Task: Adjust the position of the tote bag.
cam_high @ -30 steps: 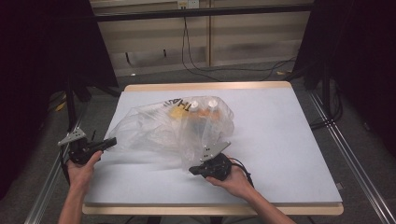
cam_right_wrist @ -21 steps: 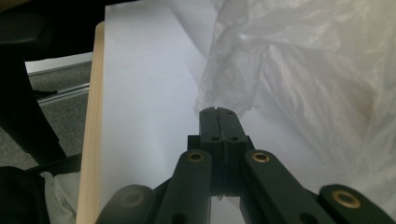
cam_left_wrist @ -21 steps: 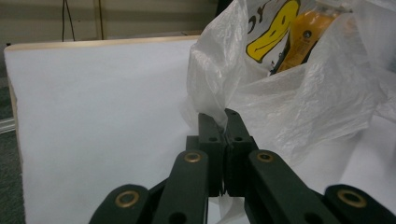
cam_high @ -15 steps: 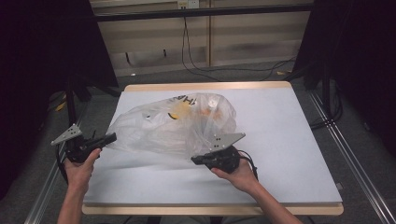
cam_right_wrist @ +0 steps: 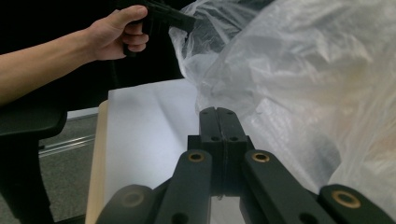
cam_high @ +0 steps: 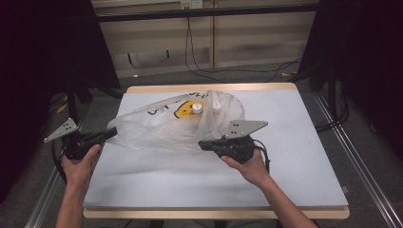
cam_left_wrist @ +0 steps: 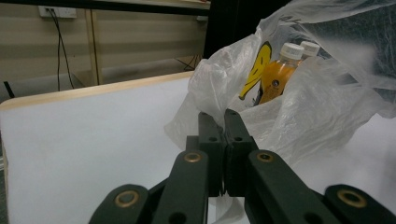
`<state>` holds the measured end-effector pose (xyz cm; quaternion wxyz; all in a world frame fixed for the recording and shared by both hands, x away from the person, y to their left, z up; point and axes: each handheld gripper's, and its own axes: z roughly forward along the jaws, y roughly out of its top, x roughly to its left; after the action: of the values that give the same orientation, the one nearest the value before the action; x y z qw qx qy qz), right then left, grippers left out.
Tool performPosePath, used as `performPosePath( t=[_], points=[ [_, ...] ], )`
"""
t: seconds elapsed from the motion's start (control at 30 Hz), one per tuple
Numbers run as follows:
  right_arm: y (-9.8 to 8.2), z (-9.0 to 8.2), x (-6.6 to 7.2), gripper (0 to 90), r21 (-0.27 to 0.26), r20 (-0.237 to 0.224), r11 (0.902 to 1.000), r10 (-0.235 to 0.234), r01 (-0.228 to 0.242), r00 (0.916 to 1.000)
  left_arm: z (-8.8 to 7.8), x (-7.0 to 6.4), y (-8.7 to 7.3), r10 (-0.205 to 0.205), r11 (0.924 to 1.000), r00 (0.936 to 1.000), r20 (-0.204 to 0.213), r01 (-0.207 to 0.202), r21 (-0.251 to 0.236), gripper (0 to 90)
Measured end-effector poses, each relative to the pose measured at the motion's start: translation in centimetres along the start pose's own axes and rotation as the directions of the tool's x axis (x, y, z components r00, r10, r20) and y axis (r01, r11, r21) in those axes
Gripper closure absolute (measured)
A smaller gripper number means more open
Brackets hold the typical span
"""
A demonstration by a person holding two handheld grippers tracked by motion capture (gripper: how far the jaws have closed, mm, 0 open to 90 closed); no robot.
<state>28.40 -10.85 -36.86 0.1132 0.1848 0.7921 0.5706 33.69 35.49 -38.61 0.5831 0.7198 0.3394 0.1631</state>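
- High view: clear plastic bag [cam_high: 176, 124] lies on the white table [cam_high: 304, 156], left of centre, stretched between the two grippers.
- Left gripper [cam_high: 110, 134] at the table's left edge; its jaws are clamped on the bag's left end. Left gripper view confirms this: jaws [cam_left_wrist: 225, 122] pressed together with thin film pinched between them.
- Right gripper [cam_high: 203, 145] near the middle of the table, on the bag's near-right edge. Right gripper view: jaws [cam_right_wrist: 218, 115] fully together, with bag film lying against the tips and a strip of it showing below the linkage, so they grasp the bag.
- Bag carries a yellow print [cam_high: 183, 109] with dark lettering beside it.
- Inside the bag: two bottles with white caps [cam_high: 197, 108], side by side toward the far side. Left gripper view shows one filled with orange liquid [cam_left_wrist: 275, 79]; contents of the second are hidden behind it.
- Bag's near edge is raised off the table at both grips; the middle sags between them.
- Left hand [cam_right_wrist: 119, 32] grips its handle, seen in the right gripper view at far left.
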Motion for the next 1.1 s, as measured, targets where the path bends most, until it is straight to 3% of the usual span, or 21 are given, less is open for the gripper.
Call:
performPosePath(
  t=[0.07, 0.1, 0.17, 0.3, 0.5, 0.73, 1.1],
  points=[
    [0.8, -0.3, -0.2, 90.0, -0.006, 0.011, 0.9999, -0.015, 0.015, 0.9998, 0.1, -0.3, 1.0, 0.023, 0.9997, 0.9997, 0.002, -0.023, 0.002, 88.6],
    [1.3, -0.5, -0.4, 90.0, -0.015, 0.016, 0.9997, -0.021, 0.021, 0.9997, 0.1, -0.6, 1.3, 0.014, 0.9999, 0.9999, 0.003, -0.014, -0.006, 88.7],
    [2.0, -0.9, -0.7, 90.0, -0.037, 0.027, 0.9990, -0.025, 0.026, 0.9993, 0.0, -0.7, 2.5, 0.054, 0.9985, 0.9985, -0.003, -0.054, -0.002, 88.6],
    [3.1, -1.7, -1.2, 90.0, -0.074, 0.044, 0.9969, -0.025, 0.028, 0.9987, -0.4, -1.0, 4.4, 0.061, 0.9979, 0.9978, -0.025, -0.062, -0.021, 88.7],
    [4.7, -3.0, -1.9, 90.0, -0.106, 0.077, 0.9931, -0.042, 0.050, 0.9961, -0.7, -1.4, 6.4, 0.107, 0.9938, 0.9942, -0.010, -0.107, -0.029, 88.7],
    [6.7, -4.4, -2.9, 90.0, -0.163, 0.112, 0.9854, -0.030, 0.049, 0.9932, -0.1, -1.6, 8.6, 0.111, 0.9934, 0.9937, -0.009, -0.111, -0.026, 88.7],
    [9.5, -6.7, -4.9, 90.0, -0.226, 0.163, 0.9736, 0.003, 0.035, 0.9866, 1.8, -1.1, 11.6, 0.082, 0.9963, 0.9965, -0.011, -0.083, -0.024, 88.7]
  ],
)
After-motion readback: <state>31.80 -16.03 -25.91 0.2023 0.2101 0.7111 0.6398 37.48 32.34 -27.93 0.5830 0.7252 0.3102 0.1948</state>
